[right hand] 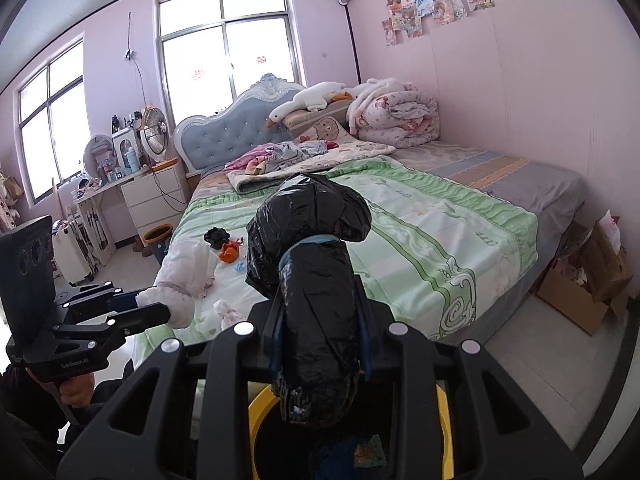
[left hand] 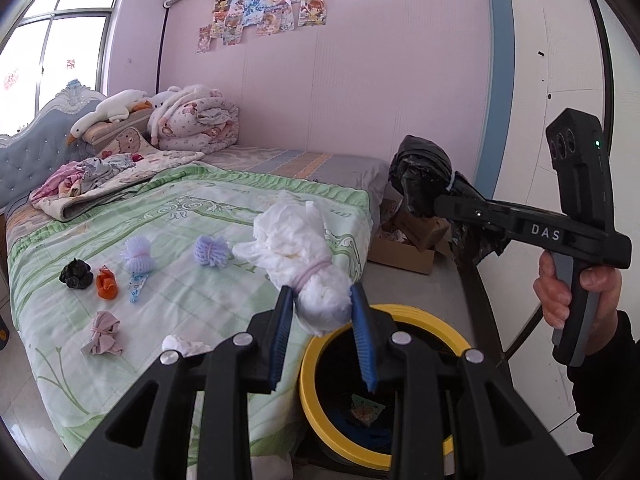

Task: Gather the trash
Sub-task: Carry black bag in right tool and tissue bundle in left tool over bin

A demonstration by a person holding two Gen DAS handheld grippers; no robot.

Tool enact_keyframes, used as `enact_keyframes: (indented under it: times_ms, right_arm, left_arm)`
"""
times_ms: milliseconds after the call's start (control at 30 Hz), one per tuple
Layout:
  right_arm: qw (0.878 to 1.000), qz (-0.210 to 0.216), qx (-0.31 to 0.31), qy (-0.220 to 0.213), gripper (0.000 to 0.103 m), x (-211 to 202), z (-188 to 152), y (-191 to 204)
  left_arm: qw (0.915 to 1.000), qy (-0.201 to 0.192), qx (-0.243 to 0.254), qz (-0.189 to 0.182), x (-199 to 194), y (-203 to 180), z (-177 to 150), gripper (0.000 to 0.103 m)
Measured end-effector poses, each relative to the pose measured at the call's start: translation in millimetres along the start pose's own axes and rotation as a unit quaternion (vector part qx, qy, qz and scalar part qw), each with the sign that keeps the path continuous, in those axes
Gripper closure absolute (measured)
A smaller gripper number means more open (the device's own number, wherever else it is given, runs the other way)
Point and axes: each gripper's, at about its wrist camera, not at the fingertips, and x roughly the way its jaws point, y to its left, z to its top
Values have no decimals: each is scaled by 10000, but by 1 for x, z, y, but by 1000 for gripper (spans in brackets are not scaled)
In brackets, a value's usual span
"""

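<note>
Here, left hand-held gripper (left hand: 322, 312) clamping white bundle (left hand: 298, 256), right hand-held gripper (right hand: 320, 336) clamping black bag (right hand: 312, 264), yellow-rimmed bin (left hand: 400, 316) partly hidden.

White letters "DAS" stand on the side of the right gripper (left hand: 424, 204). Small print reading "GenRobot.AI" stands on the body of the left gripper (right hand: 160, 304). The wall posters (left hand: 260, 8) carry print too small to read.

The right gripper (right hand: 320, 344) clamps a black plastic bundle (right hand: 310, 280) tied with a blue band, held above the yellow-rimmed bin (right hand: 256, 408). At the left edge, the left gripper (right hand: 160, 306) grips a white paper wad (right hand: 184, 280) bound with a pink band. Behind, small scraps lie on the green-patterned blanket (right hand: 420, 240).
</note>
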Motion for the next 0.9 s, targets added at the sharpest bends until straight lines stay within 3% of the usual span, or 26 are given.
enact_keyframes:
  times_ms: [367,667,900]
  right_arm:
    - [9988,-115,187,447,75,8,-31,-21]
    - [9930,-99,392,1112,75,27,-65,-32]
    - [9887,-138,546,1387,75,39,-78,-42]
  left_arm:
    - [9980,597,45,-220,34,-16,-23,75]
    - [9920,1199,97,-387,62,-29,-39,75]
    - [9886,1437,119,-445,72,-36,-50,75]
